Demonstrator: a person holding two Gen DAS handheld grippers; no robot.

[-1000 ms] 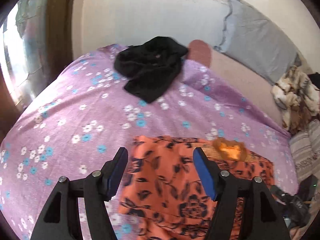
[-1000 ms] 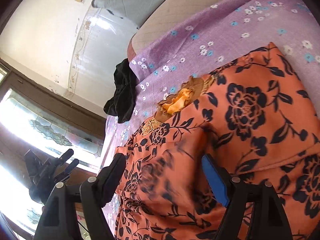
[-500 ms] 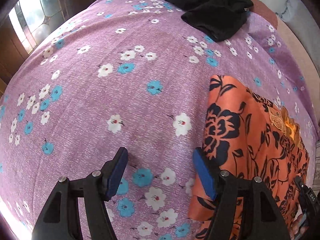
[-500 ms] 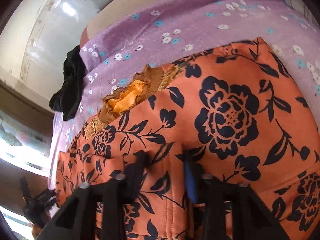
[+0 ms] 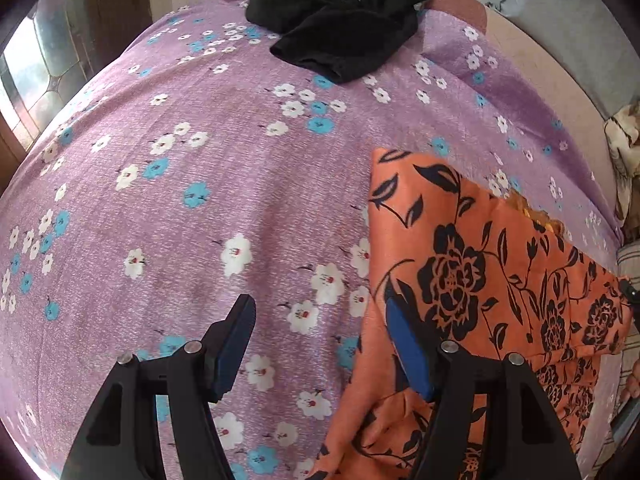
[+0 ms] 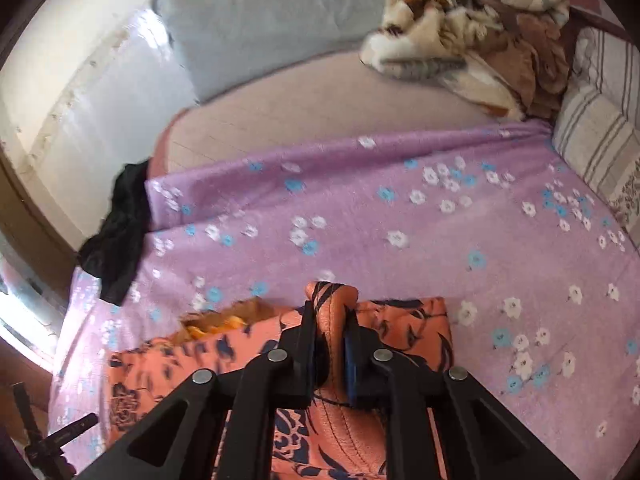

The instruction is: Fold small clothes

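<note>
Left tongs (image 5: 318, 344) angled steeply down over the bed, jaws standing well apart with nothing between them but purple flowered bedsheet (image 5: 200, 200). Right-hand pad set at the left edge of the orange flowered garment (image 5: 480, 280), just over the cloth; left-hand pad above bare sheet beside it. No grip on the fabric visible from this view.

Right tongs (image 6: 330, 344) pointed down and forward, jaws nearly closed and pinching a raised fold of the orange garment (image 6: 400, 320). Bunched fabric poking up past the fingertips, more of it hanging down between the black arms.

Garment spread flat on the sheet near the front edge of the bed, its frilled yellow-orange trim (image 6: 216, 322) showing to the left of the pinched fold. Black clothing (image 5: 340, 24) heaped at the far end of the sheet, well apart from both tongs. Grey pillow (image 6: 272, 16) against the wall, brown-and-cream blanket (image 6: 472, 32) crumpled in the far corner, striped cushion (image 6: 600, 128) at the right side.

No readable writing, label or brand anywhere.
</note>
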